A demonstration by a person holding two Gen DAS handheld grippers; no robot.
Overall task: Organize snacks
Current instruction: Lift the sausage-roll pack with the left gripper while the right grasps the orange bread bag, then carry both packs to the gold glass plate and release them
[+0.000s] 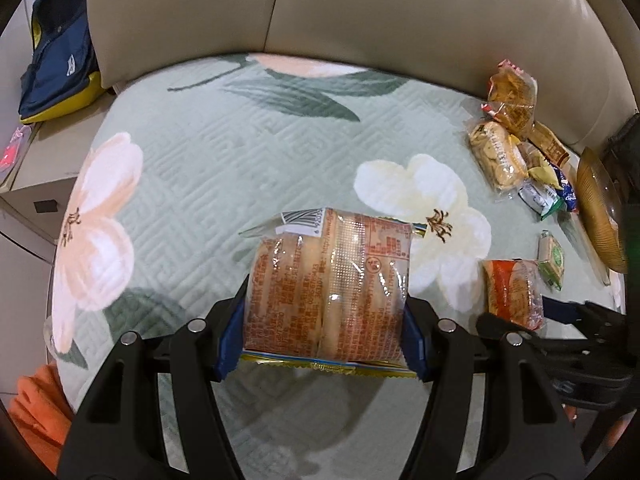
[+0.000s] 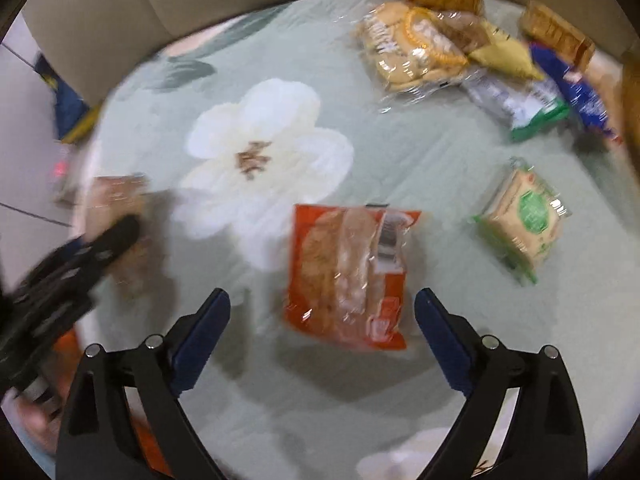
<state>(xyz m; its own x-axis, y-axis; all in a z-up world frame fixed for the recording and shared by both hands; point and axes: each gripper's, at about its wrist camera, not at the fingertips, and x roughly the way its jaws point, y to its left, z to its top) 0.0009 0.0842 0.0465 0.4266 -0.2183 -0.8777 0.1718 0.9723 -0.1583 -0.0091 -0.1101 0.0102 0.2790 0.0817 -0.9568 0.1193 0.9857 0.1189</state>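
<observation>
Two blue-padded fingers of the left gripper (image 1: 320, 332) press on the sides of a clear rice cracker pack (image 1: 326, 284) printed in red, holding it above the pale green floral cushion cover (image 1: 224, 152) on a beige sofa (image 1: 360, 4). At far right a snack pile (image 1: 520, 152) lies near the sofa back, with a gold ribbed bowl (image 1: 600, 216) just right of it. Nearer, an orange cracker packet (image 1: 512, 294) rests on the cover with a small green-labelled packet (image 1: 552, 258) just beyond it to the right, and the black right gripper shows behind the orange one at the right edge. A navy and yellow bag (image 1: 60, 60) sits at far left.

From the right wrist, blurred, the right gripper (image 2: 322, 312) has its jaws spread wide, no pad touching anything. Its orange cracker packet (image 2: 352, 276) lies flat on the cover between and just beyond the fingertips. The green-labelled packet (image 2: 524, 220) is to the right, apart from it; the snack pile (image 2: 460, 40) is at far right. At left the left gripper (image 2: 92, 256) appears as a dark smear with its pack, details unreadable.
</observation>
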